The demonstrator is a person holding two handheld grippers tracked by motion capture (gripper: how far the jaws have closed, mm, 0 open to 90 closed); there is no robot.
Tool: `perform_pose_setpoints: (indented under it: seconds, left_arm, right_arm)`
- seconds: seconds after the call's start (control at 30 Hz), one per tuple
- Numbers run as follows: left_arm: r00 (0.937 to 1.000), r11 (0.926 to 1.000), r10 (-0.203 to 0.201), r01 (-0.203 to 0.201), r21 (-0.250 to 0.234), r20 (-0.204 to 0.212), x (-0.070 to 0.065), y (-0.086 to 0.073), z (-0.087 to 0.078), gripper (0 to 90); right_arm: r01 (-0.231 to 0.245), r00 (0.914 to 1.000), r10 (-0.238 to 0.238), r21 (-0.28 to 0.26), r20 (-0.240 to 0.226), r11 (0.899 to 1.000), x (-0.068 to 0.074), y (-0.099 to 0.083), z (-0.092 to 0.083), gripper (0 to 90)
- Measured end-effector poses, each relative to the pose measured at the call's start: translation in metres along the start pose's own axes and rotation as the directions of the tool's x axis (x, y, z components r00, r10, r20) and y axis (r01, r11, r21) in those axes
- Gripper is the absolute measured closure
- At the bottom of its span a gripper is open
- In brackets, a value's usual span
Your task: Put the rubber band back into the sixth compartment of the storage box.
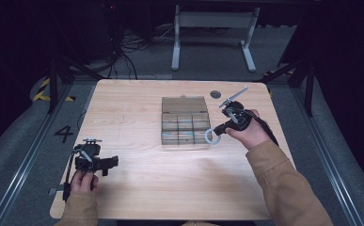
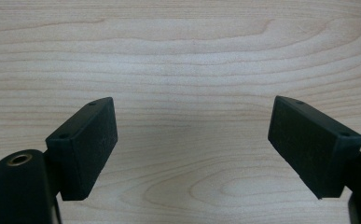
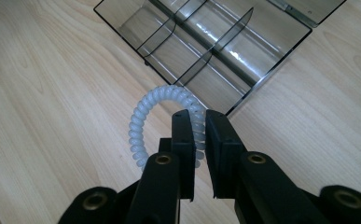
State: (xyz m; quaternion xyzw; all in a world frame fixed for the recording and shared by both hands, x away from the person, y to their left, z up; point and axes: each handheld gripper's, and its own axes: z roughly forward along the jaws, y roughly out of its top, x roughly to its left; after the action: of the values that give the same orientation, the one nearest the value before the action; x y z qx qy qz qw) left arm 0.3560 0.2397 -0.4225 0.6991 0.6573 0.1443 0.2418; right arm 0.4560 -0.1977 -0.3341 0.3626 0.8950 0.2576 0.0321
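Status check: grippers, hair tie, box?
Right gripper shut on spiral hair tie, beside compartment box. Left gripper open over bare table. Nothing blocking.

Pale spiral hair tie (image 3: 143, 122), a coiled ring, pinched between the nearly closed jaws at one side, the loop arching out left of and beyond them. Clear smoky compartment box (image 3: 206, 42), open and divided by partitions, lying flat just beyond the jaw tips, near corner closest.
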Motion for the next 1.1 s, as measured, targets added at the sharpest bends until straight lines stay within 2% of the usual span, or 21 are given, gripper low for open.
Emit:
perform_pose_setpoints:
  seconds: [0.6,1.1]
  left_arm:
    - [1.0,1.0,0.001,-0.001,-0.001,0.001,0.001,0.0,0.0,16.3]
    - [1.0,1.0,0.001,-0.001,-0.001,0.003,0.001,0.0,0.0,16.3]
  right_arm:
    - [0.0,0.9997,0.0,0.017,0.024,1.0,-0.012,0.028,0.01,82.9]
    - [-0.02,0.9992,0.019,0.019,0.036,1.0,-0.022,0.04,0.017,82.8]
